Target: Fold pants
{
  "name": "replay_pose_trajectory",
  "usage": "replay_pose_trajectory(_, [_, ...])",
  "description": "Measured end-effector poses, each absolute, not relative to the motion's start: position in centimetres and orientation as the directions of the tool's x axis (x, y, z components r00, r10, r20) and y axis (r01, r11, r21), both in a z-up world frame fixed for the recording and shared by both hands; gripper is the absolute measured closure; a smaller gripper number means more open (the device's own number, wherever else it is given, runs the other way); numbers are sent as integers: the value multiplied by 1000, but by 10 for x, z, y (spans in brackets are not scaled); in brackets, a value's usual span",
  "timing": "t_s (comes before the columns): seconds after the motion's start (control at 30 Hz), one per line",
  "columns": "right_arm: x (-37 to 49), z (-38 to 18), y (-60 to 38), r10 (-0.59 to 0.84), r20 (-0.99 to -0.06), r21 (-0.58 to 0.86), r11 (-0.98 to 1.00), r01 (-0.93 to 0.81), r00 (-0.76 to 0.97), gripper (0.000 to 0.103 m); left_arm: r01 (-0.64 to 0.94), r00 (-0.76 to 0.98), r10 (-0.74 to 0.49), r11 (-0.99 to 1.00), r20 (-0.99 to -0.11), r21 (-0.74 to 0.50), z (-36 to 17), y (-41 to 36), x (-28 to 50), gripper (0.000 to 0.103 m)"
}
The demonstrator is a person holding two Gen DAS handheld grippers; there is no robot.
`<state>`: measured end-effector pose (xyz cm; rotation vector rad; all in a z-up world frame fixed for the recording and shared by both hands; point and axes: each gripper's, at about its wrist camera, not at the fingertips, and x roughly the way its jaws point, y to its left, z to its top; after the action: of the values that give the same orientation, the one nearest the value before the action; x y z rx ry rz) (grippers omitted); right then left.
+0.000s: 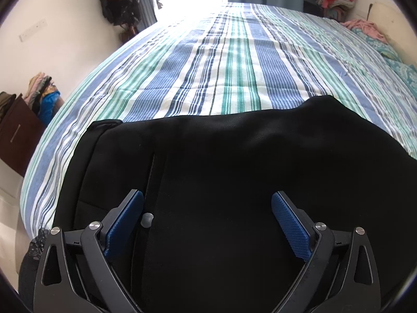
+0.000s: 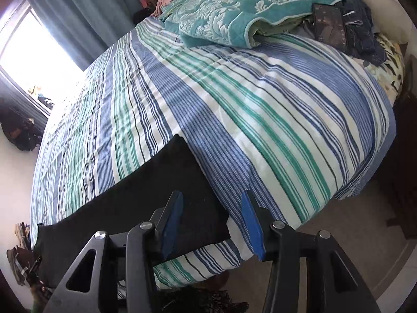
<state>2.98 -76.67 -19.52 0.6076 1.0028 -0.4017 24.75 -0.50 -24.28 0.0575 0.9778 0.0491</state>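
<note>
The pants (image 1: pixel 234 161) are a matt black cloth, smooth, with a dull grey button (image 1: pixel 147 219). The bed (image 2: pixel 260 109) wears a striped woven cotton sheet. The fingers (image 1: pixel 292 229) carry ribbed blue plastic pads on matt black plastic arms with shiny metal pins.

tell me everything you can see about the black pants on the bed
The black pants are plain dark fabric with a matte, smooth look, lying flat on the striped bedsheet near its front edge. A vertical seam runs down the near part, with a small grey button beside it. In the left wrist view the open left gripper hangs over them; whether it touches them is unclear. The open right gripper straddles their edge by the mattress corner.
</note>
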Motion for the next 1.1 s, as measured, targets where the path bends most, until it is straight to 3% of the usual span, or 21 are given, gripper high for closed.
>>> replay_pose_trajectory(0.07, [39, -204, -757, -81, -896, 198, 808, 555, 437, 55, 0, 564, 29, 999, -825, 35, -237, -8, 241, 4])
replay_pose_trajectory(0.3, [86, -207, -762, -57, -862, 244, 824, 511, 504, 50, 33, 570, 2, 999, -821, 25, -231, -25, 229, 4])
replay_pose_trajectory(0.47, [128, -227, -756, -52, -909, 173, 856, 487, 414, 49, 32, 580, -13, 999, -814, 7, -223, -28, 222, 4])
replay_pose_trajectory(0.5, [131, -232, -757, -40, -915, 172, 861, 479, 401, 42, 35, 581, -17, 999, -814, 4, -223, -28, 221, 4])
replay_pose_trajectory(0.53, [130, -237, -758, -18, -918, 186, 862, 472, 396, 29, 39, 580, -20, 999, -815, 4, -222, -28, 220, 4])
replay_pose_trajectory(0.57, [128, -241, -760, 9, -916, 209, 863, 460, 400, 25, 44, 577, -20, 999, -816, 7, -223, -29, 219, 4])
replay_pose_trajectory(0.77, [101, -241, -764, 116, -890, 300, 878, 374, 441, 25, 90, 563, -76, 995, -823, -31, -221, -43, 219, 4])
replay_pose_trajectory(0.83, [94, -230, -764, 51, -894, 251, 879, 405, 445, 25, 111, 559, -104, 993, -823, -50, -218, -53, 218, 4])
replay_pose_trajectory(0.97, [65, -177, -750, -107, -779, 290, 812, 507, 617, 24, 124, 545, -116, 991, -830, -57, -220, -69, 218, 4])
replay_pose_trajectory(1.1, [53, -136, -688, -153, -682, 322, 816, 481, 716, 2, 110, 524, -66, 994, -849, -9, -232, -76, 222, 4])
